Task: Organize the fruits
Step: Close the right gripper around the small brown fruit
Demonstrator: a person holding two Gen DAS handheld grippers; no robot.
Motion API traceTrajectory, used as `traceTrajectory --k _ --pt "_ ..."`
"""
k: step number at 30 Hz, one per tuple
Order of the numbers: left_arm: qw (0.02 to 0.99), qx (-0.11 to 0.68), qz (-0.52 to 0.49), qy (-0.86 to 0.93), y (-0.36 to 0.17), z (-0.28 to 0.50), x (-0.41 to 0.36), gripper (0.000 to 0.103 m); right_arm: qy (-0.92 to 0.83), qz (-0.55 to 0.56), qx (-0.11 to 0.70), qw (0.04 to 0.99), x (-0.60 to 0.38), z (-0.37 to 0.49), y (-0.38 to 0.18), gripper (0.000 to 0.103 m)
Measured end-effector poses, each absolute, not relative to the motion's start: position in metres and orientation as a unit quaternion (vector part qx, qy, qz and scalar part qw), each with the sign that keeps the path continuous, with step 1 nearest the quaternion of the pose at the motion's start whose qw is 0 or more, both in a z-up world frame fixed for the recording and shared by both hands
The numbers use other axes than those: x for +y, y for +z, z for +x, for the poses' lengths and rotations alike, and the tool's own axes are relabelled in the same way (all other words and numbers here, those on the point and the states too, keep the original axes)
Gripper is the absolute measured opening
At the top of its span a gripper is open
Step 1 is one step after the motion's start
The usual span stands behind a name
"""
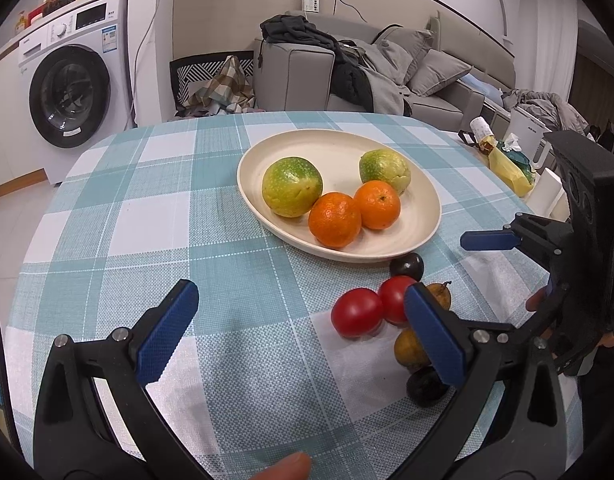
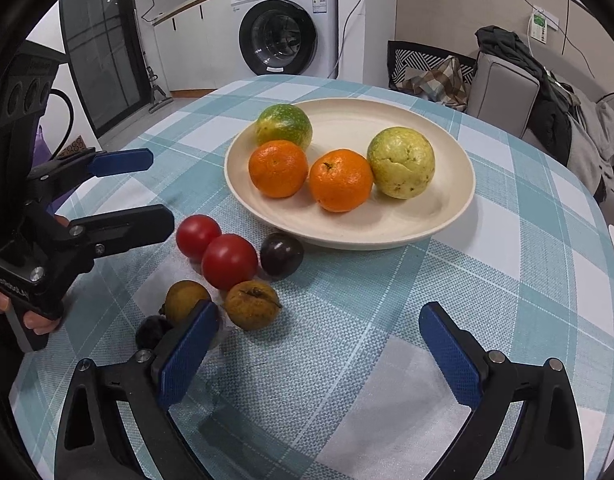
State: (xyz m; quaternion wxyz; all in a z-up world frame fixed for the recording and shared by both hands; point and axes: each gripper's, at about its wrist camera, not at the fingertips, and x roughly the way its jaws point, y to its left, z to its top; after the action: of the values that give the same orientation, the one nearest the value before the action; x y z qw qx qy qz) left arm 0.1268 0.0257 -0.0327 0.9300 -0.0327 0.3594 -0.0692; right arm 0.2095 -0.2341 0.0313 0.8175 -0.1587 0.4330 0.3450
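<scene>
A cream plate (image 1: 347,148) (image 2: 439,216) holds two green-yellow fruits (image 1: 292,186) (image 2: 400,162) and two oranges (image 1: 335,219) (image 2: 340,180). In front of the plate on the checked cloth lie two red tomatoes (image 1: 357,312) (image 2: 229,261), two dark plums (image 1: 406,265) (image 2: 281,254) and two brown-yellow fruits (image 1: 411,350) (image 2: 251,305). My left gripper (image 1: 307,332) is open and empty, its right finger in front of the loose fruits. My right gripper (image 2: 319,356) is open and empty, just right of the loose fruits. Each gripper shows in the other's view, open.
The round table has a blue and white checked cloth (image 1: 155,216) (image 2: 527,280). A washing machine (image 1: 67,92) stands beyond the table, a grey sofa (image 1: 387,76) with clothes behind it. Bags and a tissue box (image 1: 507,156) sit at the table's right edge.
</scene>
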Motion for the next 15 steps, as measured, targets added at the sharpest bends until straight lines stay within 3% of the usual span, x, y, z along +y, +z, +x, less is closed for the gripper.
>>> traceTrajectory --k 2,4,8,13,15 --pt "0.93 0.359 -0.032 -0.069 -0.033 0.127 0.026 0.103 0.353 -0.154 0.433 0.815 -0.233 0.209 0.032 0.097" --pt "0.93 0.359 -0.033 -0.069 -0.033 0.127 0.026 0.103 0.36 -0.153 0.434 0.811 -0.231 0.207 0.032 0.074" --pt "0.93 0.36 -0.032 -0.07 -0.033 0.127 0.026 0.103 0.378 -0.155 0.435 0.802 -0.224 0.202 0.032 0.07" --pt "0.929 0.362 -0.031 -0.07 -0.036 0.127 0.027 0.103 0.391 -0.149 0.434 0.798 -0.221 0.199 0.033 0.048" --pt "0.928 0.365 -0.029 -0.072 -0.037 0.126 0.026 0.103 0.393 -0.146 0.433 0.798 -0.221 0.199 0.034 0.044"
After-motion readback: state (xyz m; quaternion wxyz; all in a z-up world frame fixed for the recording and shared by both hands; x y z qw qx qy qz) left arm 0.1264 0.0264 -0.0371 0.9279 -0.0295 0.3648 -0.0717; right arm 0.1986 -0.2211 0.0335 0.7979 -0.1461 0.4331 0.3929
